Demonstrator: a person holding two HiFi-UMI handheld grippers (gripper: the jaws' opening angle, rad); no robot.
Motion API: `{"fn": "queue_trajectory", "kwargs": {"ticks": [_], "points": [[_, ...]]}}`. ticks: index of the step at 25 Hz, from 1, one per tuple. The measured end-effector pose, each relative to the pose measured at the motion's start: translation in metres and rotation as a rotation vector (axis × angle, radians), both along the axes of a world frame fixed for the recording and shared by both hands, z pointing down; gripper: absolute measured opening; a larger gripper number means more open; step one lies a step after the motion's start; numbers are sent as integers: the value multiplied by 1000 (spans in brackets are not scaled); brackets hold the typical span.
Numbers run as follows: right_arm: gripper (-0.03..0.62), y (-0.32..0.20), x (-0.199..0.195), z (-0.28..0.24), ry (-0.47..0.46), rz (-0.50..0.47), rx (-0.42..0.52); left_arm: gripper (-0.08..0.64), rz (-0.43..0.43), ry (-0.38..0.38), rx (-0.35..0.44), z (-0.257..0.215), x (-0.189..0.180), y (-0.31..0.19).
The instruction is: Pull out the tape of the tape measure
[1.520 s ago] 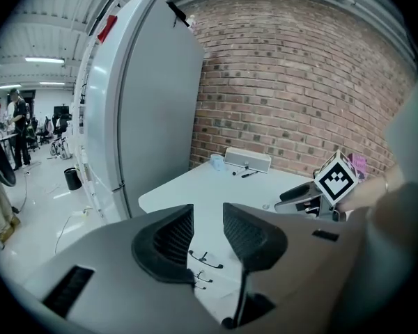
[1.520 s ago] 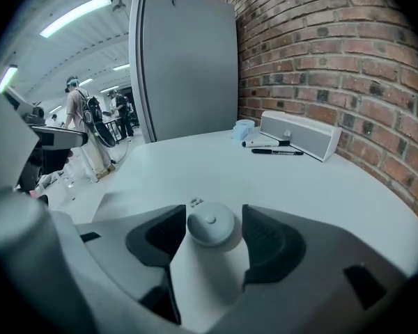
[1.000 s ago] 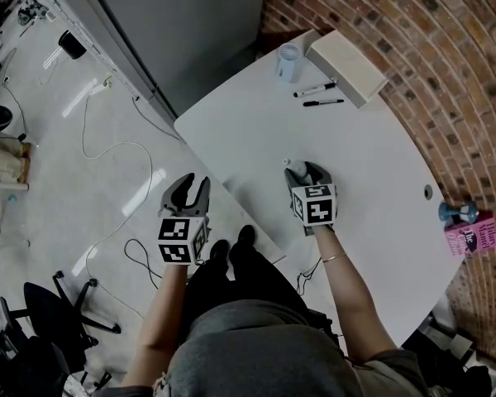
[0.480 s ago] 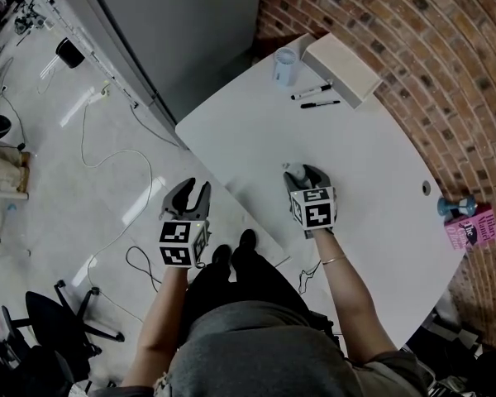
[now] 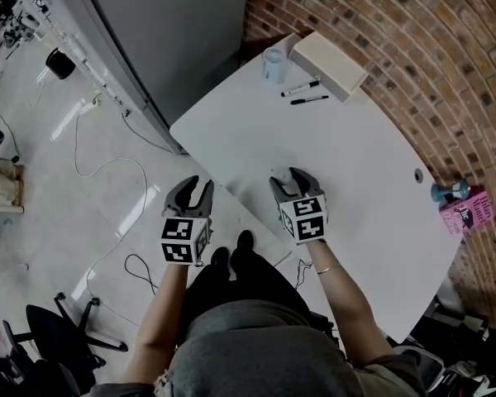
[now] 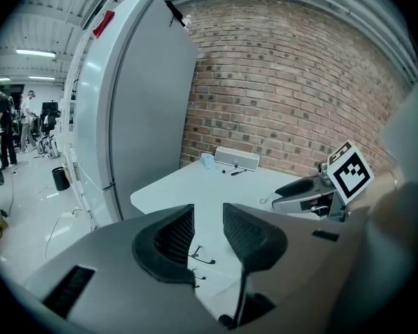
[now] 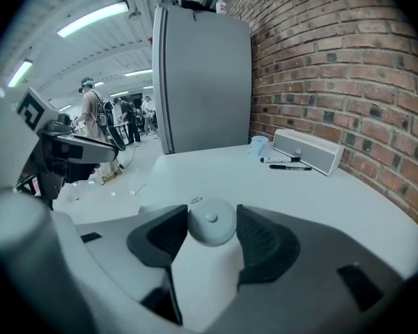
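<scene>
White and round, the tape measure (image 7: 210, 223) is clamped between the jaws of the right gripper (image 5: 287, 182) at the white table's (image 5: 355, 155) near edge, while the left gripper (image 6: 207, 234) hangs empty beside the table, jaws slightly apart.

- A lab or workshop hall: a bare brick wall (image 5: 413, 48) and a tall grey cabinet (image 7: 202, 75).
- Strip lights (image 7: 90, 18) run along a high ceiling.
- A wheeled office chair (image 5: 45, 325) stands on a polished floor (image 5: 50, 188) with loose cables.
- People (image 7: 94, 117) stand among equipment far off.
- The white worktop (image 5: 347, 164) carries marker pens (image 5: 300, 89).
</scene>
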State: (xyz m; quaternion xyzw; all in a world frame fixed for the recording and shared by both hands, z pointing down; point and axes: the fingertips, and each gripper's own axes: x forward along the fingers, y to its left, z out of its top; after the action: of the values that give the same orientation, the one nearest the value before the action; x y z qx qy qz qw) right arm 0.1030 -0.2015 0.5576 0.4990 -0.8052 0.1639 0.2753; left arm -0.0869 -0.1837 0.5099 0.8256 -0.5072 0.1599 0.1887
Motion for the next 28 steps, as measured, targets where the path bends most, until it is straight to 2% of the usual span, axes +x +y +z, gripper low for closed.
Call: {"fn": "queue_trajectory", "kwargs": {"ticks": [9, 16, 24, 28], "points": [[224, 23, -21, -30, -49, -25, 58, 137, 106, -3, 34, -10, 21, 6], [224, 36, -27, -52, -92, -42, 100, 137, 220, -23, 55, -11, 47, 12], [224, 48, -29, -65, -136, -57, 151, 137, 350, 15, 64, -19, 80, 18], [224, 54, -29, -68, -140, -70, 162, 137, 424, -7, 72, -19, 93, 20]]}}
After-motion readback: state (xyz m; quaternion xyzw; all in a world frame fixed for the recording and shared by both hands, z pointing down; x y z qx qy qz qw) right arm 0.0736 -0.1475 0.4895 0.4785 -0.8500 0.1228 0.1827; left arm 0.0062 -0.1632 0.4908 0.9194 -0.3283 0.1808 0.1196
